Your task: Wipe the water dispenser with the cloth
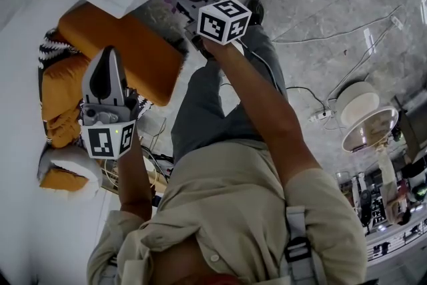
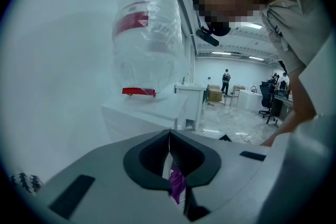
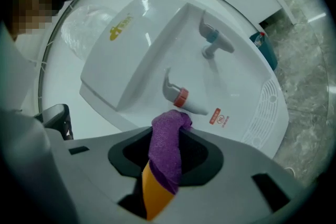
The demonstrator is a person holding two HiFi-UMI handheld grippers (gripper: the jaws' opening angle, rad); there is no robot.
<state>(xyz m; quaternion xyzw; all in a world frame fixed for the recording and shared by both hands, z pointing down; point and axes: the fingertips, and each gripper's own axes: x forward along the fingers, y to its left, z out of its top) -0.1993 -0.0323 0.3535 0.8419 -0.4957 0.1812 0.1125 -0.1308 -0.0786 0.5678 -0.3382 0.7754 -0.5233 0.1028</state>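
Now the right tool (image 3: 169, 136) is clenched on the purple cloth (image 3: 164, 157), whose tip sits just beside the red tap (image 3: 181, 97) of the water dispenser (image 3: 152, 44). Facing the dispenser's bottle (image 2: 149, 44), the left tool (image 2: 169, 140) has its jaws pressed together.

The cloth (image 3: 166, 152) sits in the right gripper (image 3: 169, 128), just before a tap (image 3: 181, 98) on the water dispenser (image 3: 136, 55)
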